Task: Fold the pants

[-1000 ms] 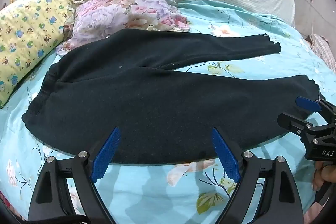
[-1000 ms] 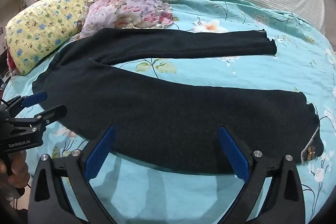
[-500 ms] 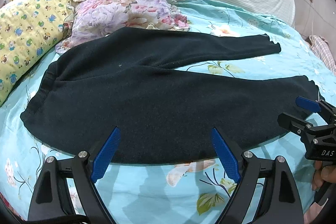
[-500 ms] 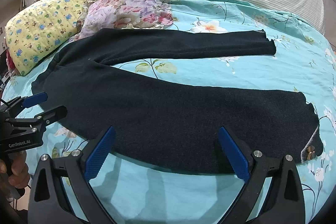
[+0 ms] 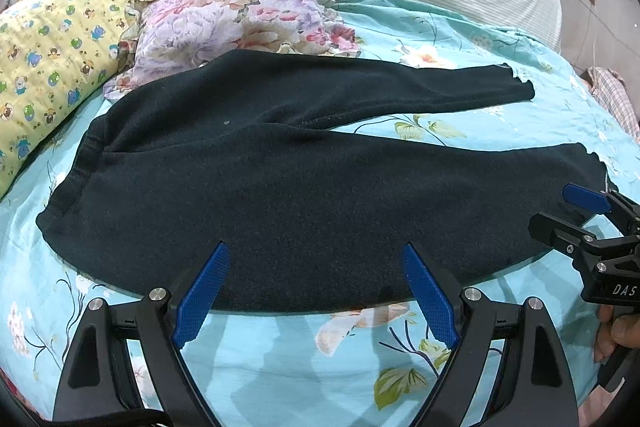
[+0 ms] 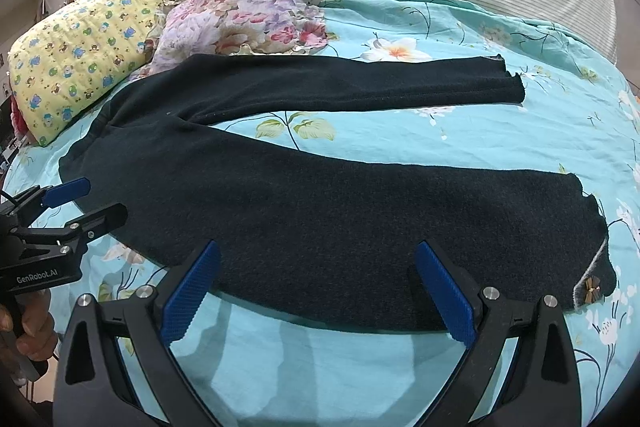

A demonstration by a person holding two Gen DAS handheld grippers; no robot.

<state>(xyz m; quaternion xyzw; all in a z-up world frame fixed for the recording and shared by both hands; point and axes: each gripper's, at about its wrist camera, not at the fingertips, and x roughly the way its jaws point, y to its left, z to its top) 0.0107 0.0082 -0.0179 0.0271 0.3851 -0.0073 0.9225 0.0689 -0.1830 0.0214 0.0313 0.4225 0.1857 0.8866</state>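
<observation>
pants (image 5: 304,195): dark pair, spread flat on the bed, not folded at all yet. Long axis runs side to side across the front of both cameras, waistband toward the pillow end, cuffs toward the other end.

legs: splayed in a V. Near leg (image 6: 360,227) runs along the front edge of the bed, far leg (image 6: 340,87) lies further in toward the headboard, with bare sheet between them.

left gripper (image 5: 316,291): wide open, holding nothing. Tips sit right at the near hem of the pants around the thigh/seat part, apparently just above the cloth.

right gripper (image 6: 316,291): also wide open and empty, tips over the near edge of the near leg, closer to the cuff end.

who's nearer what: left one has the waistband side, right one has the cuff (image 6: 592,287) with the little bow on it. The fabric lies straight ahead of both sets of fingers.

my guess at the next move: pinch the near leg's edge with both and carry it away, over onto the far leg. Could be wrong.

bed (image 5: 280,367): teal floral sheet.

pillows: yellow pillow (image 5: 44,67) and floral pillow (image 5: 240,19) by the waistband end; the hip overlaps the floral one's edge.
</observation>
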